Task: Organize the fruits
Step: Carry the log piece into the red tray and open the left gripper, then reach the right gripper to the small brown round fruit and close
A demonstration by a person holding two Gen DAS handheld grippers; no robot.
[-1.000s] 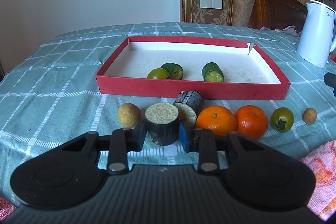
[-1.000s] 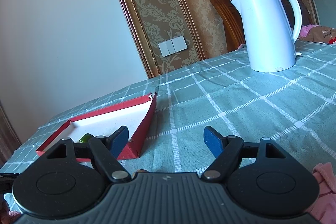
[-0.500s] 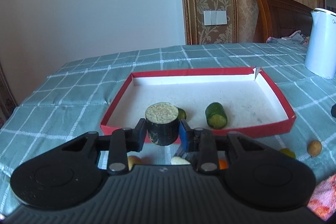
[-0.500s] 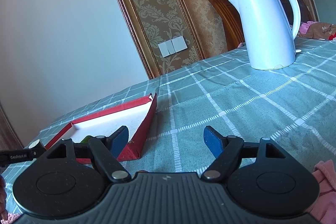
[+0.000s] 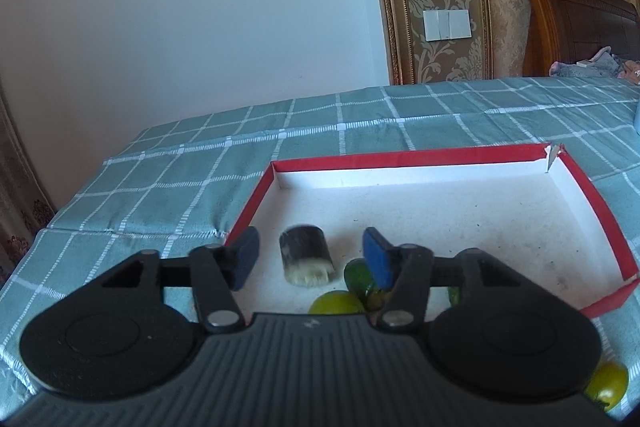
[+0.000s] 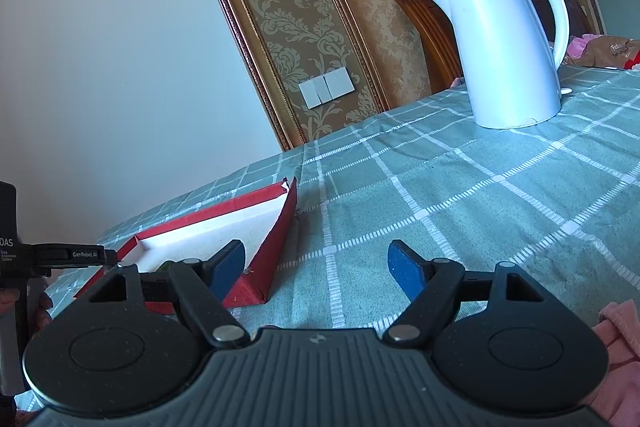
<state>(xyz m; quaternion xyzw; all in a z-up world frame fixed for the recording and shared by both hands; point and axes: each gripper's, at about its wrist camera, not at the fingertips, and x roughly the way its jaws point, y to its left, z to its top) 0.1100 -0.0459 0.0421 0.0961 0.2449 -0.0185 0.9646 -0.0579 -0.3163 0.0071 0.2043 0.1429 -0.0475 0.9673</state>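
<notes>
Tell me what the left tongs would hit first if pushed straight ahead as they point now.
Most likely the dark sugarcane piece, lying between the open left tongs and just ahead, inside the red tray. Its blur leaves the depth uncertain. Past it lies the tray's white floor.

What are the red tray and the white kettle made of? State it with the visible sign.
Red tray: likely cardboard, matte red outside, white inside; one corner is torn and the walls are thin and folded. White kettle: probably plastic with a smooth, slightly glossy shell, though painted metal can't be ruled out.
</notes>
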